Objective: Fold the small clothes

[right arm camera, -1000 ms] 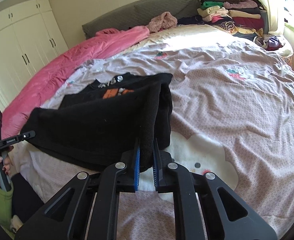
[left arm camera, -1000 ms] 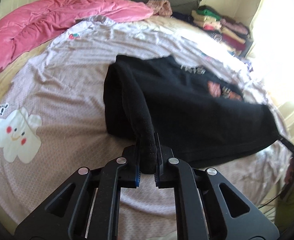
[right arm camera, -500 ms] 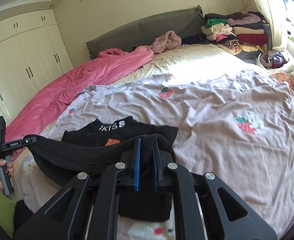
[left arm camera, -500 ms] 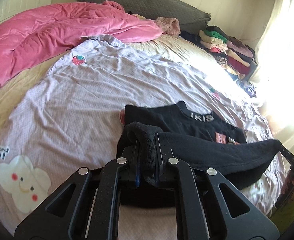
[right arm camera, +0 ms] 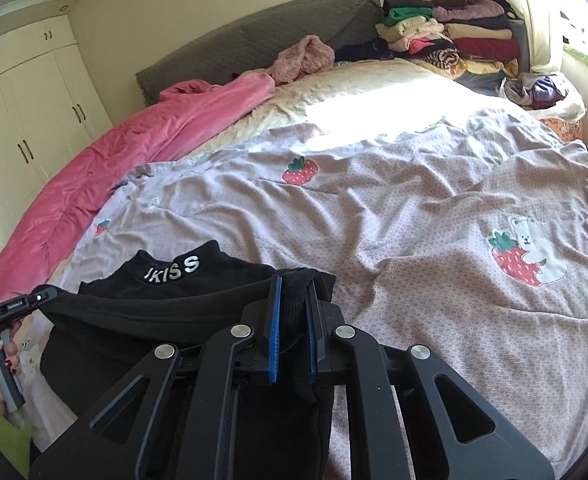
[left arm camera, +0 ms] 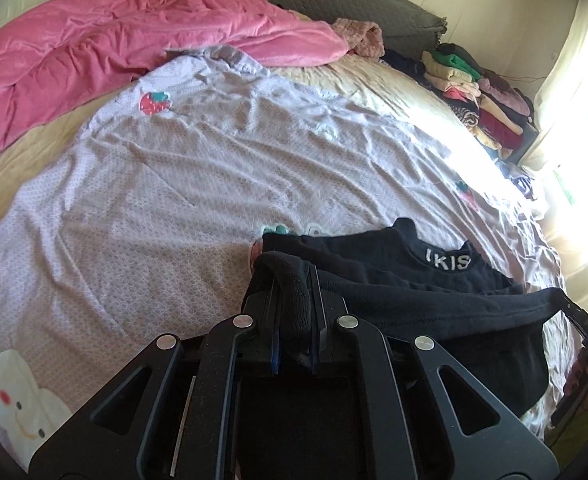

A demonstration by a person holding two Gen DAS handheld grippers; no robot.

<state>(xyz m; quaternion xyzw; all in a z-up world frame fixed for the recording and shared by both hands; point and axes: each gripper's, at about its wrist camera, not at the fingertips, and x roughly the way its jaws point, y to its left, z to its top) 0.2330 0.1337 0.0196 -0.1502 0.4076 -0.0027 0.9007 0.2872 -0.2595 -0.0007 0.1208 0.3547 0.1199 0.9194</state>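
Observation:
A small black sweater (left arm camera: 434,300) with white "KISS" letters on its collar lies on the lilac bedsheet (left arm camera: 173,200). My left gripper (left arm camera: 294,280) is shut on its lower edge at the left corner. My right gripper (right arm camera: 291,292) is shut on the same edge at the right corner of the sweater (right arm camera: 165,304). The held edge is stretched between both grippers and carried over the body, close to the collar. The right gripper also shows at the far right of the left wrist view (left arm camera: 578,316), the left gripper at the far left of the right wrist view (right arm camera: 33,300).
A pink quilt (left arm camera: 93,56) lies along the far left of the bed. Stacks of folded clothes (right arm camera: 454,40) stand at the head end by the window. A grey headboard cushion (right arm camera: 253,40) runs behind. The sheet has strawberry prints (right arm camera: 300,172).
Both grippers have carried the sweater's lower edge forward over the body toward the collar. The orange print is now covered and only the collar part still shows.

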